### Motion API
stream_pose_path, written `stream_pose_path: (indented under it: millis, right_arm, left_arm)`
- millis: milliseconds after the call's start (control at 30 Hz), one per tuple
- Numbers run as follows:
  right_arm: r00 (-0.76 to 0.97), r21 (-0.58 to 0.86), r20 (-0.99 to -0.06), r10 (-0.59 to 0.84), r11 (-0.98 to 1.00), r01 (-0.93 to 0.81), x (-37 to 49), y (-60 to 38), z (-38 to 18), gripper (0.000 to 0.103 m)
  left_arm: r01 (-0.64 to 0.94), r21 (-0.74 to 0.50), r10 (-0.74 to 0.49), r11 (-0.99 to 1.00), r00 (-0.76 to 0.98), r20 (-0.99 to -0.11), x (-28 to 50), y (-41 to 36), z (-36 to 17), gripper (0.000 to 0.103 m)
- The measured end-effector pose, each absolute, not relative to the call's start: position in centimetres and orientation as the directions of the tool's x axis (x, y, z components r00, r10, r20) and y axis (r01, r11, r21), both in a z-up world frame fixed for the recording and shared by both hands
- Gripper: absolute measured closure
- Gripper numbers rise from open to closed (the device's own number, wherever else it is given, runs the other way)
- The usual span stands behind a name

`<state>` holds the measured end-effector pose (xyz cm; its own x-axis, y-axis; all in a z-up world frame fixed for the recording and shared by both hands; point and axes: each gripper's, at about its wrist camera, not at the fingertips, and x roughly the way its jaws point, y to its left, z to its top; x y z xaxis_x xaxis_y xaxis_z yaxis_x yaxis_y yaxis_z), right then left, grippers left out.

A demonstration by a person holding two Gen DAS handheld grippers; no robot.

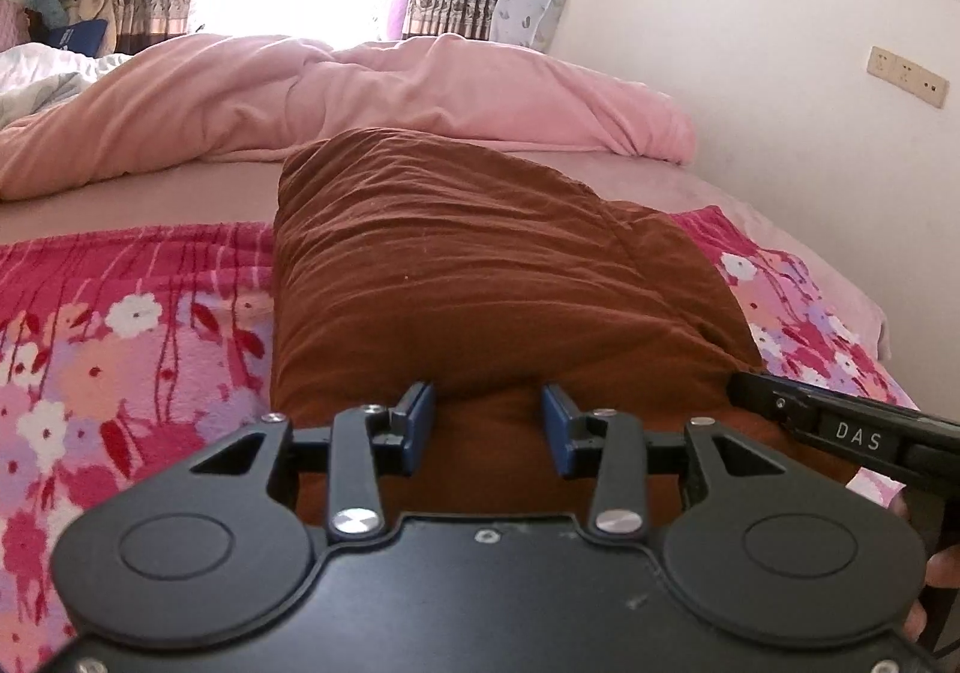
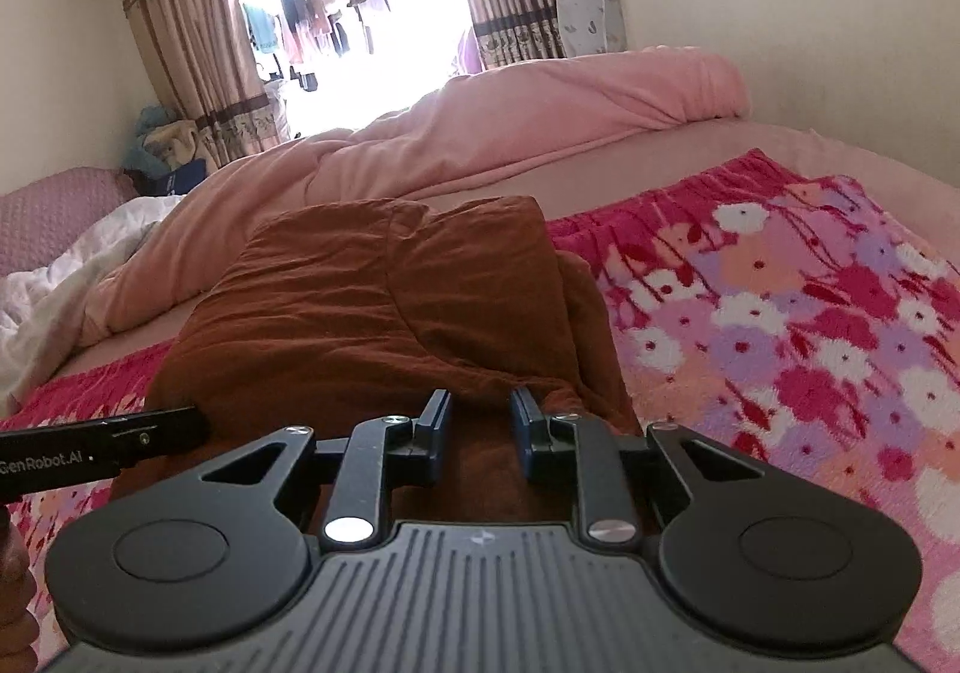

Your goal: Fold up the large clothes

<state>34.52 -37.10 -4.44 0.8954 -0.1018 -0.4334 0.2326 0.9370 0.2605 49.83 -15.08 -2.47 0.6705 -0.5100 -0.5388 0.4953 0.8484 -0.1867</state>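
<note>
A brown garment [image 1: 468, 265], folded into a thick wrinkled bundle, lies on a pink floral blanket [image 1: 120, 343] spread over the bed. Its near edge bulges up between the blue pads of my left gripper [image 1: 487, 421], which is shut on that thick fold. In the right wrist view the same brown garment [image 2: 372, 301] has its near edge pinched in my right gripper [image 2: 480, 421], jaws close together. The two grippers hold the near edge side by side: the right gripper's body [image 1: 840, 433] shows at the left view's right edge, the left gripper's body [image 2: 90, 448] at the right view's left edge.
A rumpled pink duvet [image 1: 360, 91] lies across the bed behind the garment. The white wall [image 1: 750, 43] with a socket plate [image 1: 906, 76] runs along the bed's right side. White bedding [image 2: 72, 265] is heaped at far left. Curtains [image 2: 180, 43] flank a bright window.
</note>
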Motion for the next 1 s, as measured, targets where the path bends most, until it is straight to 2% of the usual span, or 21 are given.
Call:
stream_pose_path:
  millis: [100,200,233,267,300,333,433,600,667,767,933,1000]
  right_arm:
    - [0.896,0.249,-0.432,-0.099,0.942,0.224,34.3,-36.9,-4.3,0.076]
    - [0.910,0.274,-0.412,-0.045,0.946,0.171,33.7,-37.6,-3.0,0.069]
    - [0.919,0.301,-0.395,-0.013,0.943,0.143,33.3,-38.2,-2.5,0.060]
    - [0.929,0.338,-0.370,0.027,0.935,0.107,32.9,-39.1,-1.9,0.040]
    - [0.935,0.363,-0.351,0.047,0.927,0.090,32.8,-40.0,-1.5,0.028]
    - [0.941,0.384,-0.336,0.050,0.919,0.088,32.7,-41.0,-1.2,0.012]
    - [0.941,0.459,-0.327,0.081,0.884,0.083,33.3,-44.2,-1.3,0.011]
    - [0.876,0.699,-0.365,0.317,0.715,0.032,37.0,-48.9,-4.8,0.011]
    - [0.846,0.746,-0.375,0.378,0.665,0.034,38.2,-49.9,-6.4,0.011]
    - [0.842,0.785,-0.364,0.398,0.618,0.047,38.8,-50.7,-8.2,0.010]
    - [0.821,0.831,-0.351,0.450,0.554,0.052,40.0,-51.6,-10.6,0.007]
    - [0.813,0.857,-0.320,0.486,0.514,0.030,40.7,-51.8,-11.2,0.007]
  left_arm:
    - [0.521,-0.187,-0.532,0.833,0.660,-0.531,49.4,-14.6,-1.7,0.054]
    - [0.526,-0.222,-0.559,0.821,0.664,-0.497,48.8,-12.5,-0.1,0.047]
    - [0.513,-0.248,-0.564,0.822,0.672,-0.479,48.9,-11.2,0.4,0.046]
    - [0.501,-0.273,-0.569,0.821,0.681,-0.462,49.1,-10.0,0.8,0.043]
    - [0.489,-0.304,-0.575,0.818,0.684,-0.448,49.5,-8.8,0.9,0.041]
    - [0.473,-0.348,-0.587,0.809,0.679,-0.441,50.2,-7.3,0.8,0.041]
    - [0.382,-0.503,-0.614,0.775,0.642,-0.459,52.9,-3.8,-0.9,0.040]
    - [0.227,-0.720,-0.702,0.656,0.534,-0.471,56.1,-0.7,-5.8,0.040]
    - [0.197,-0.758,-0.730,0.622,0.497,-0.470,56.8,-0.6,-7.2,0.040]
    - [0.201,-0.778,-0.757,0.595,0.465,-0.459,57.4,-1.1,-8.3,0.039]
    - [0.193,-0.856,-0.835,0.479,0.402,-0.376,59.1,-2.0,-9.9,0.033]
    - [0.175,-0.884,-0.860,0.433,0.376,-0.346,60.0,-2.4,-10.6,0.028]
